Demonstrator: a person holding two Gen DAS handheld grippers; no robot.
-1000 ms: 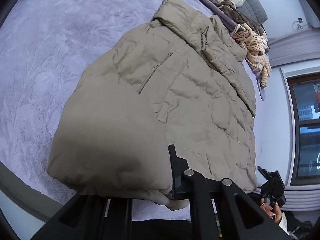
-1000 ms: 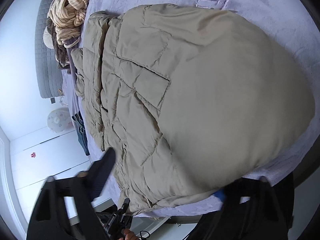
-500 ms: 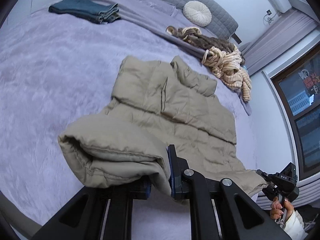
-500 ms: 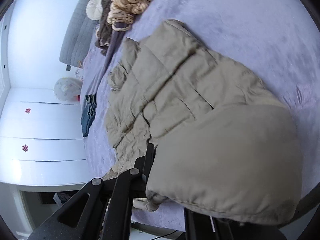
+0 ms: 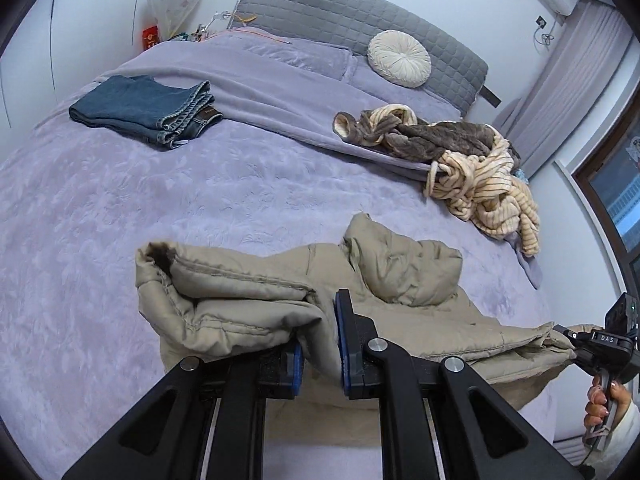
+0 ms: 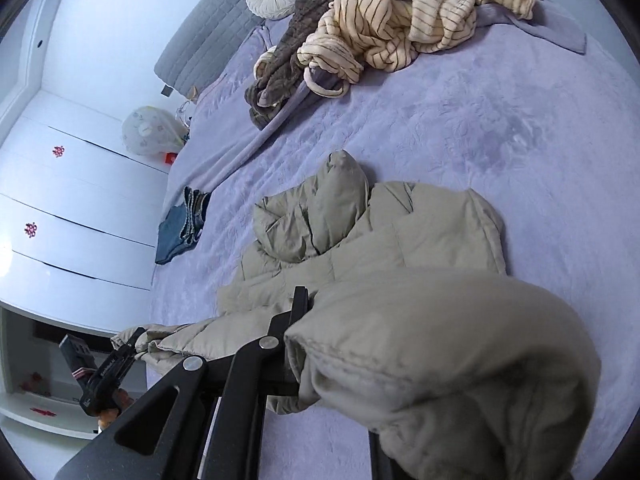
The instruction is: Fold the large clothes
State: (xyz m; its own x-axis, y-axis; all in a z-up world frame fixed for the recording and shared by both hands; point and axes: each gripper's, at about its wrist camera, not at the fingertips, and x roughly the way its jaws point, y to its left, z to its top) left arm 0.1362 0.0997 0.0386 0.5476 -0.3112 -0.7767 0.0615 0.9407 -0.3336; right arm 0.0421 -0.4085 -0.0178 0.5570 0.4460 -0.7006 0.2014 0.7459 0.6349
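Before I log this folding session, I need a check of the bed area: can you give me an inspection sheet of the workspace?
Surface: lilac plush bedspread, bare in the middle.
Job's things: beige quilted puffer jacket, bottom edge lifted off the bed.
Clutter: folded blue jeans; heap of striped cream and brown fleece garments; round cream cushion.
Grippers: left gripper and right gripper each shut on the jacket's edge.
Cables: nothing seen on the bed.
Surroundings: grey quilted headboard, white wardrobe doors, window.
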